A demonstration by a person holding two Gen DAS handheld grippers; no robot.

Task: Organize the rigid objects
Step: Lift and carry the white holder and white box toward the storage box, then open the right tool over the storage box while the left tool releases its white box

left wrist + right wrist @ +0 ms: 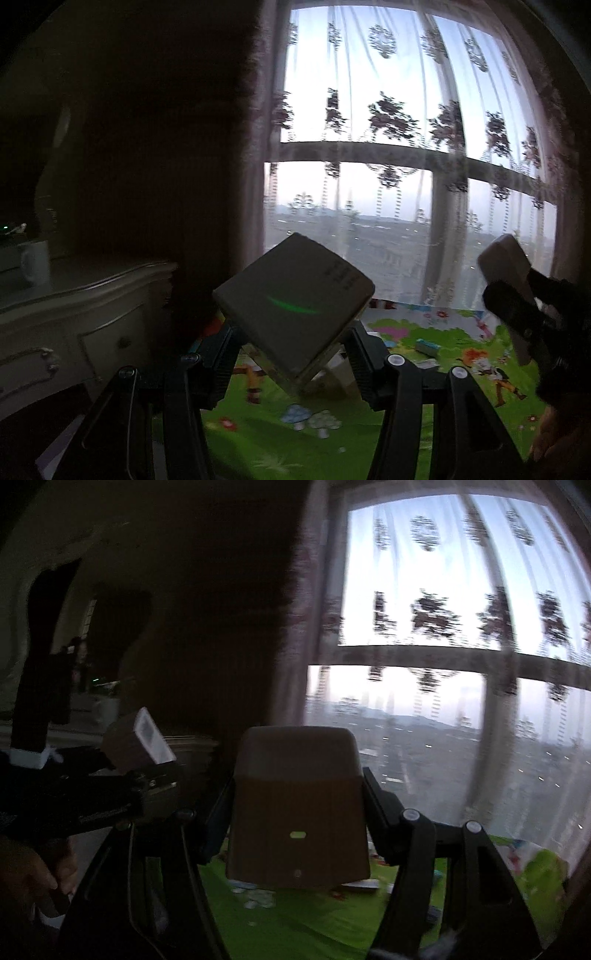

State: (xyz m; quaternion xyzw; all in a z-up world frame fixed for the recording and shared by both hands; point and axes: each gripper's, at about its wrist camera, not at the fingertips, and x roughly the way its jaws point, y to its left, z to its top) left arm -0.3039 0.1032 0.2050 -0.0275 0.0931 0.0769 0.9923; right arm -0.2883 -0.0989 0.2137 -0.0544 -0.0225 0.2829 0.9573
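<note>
Both claws are gripping boxes in the air in front of a curtained window. On the left, the left claw (291, 350) is pinching a pale square box (293, 304), which is sitting tilted like a diamond between the two black fingers (221, 362), one corner pointing down toward the green play mat (295, 443) on the floor. A green streak of light is showing across the box's top face. The right claw (297, 819) is squeezing a brown box (297, 812) with rounded upper corners, holding it upright and square to the camera; a small green oblong mark is glowing on its near face. Seen from the left wrist, the right claw is appearing at the right edge with its box angled up against the sheer flowered curtain (406, 122). Seen from the right wrist, the left claw and its box are showing at the left edge. A cream dresser (85, 317) with a white mug (35, 264) is standing in the dim left side. Small items are lying scattered on the mat, too blurred to name.
</note>
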